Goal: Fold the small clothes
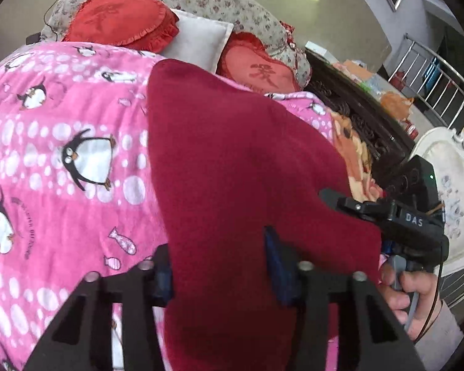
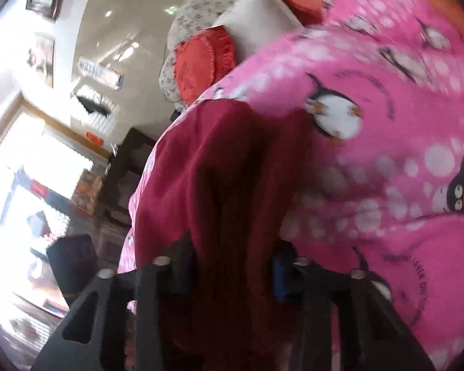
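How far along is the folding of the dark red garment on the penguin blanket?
Early. Done: the dark red garment is already laid out on the pink penguin blanket. In hand: its near end passes between the fingers of the left tool and the right tool; blur hides how firmly either grips. Left: no finished fold shows, so folding it over and smoothing remain.

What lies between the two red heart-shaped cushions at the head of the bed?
A plain white square pillow sits between the two red heart-shaped cushions, overlapping both; the left wrist view shows this most clearly.
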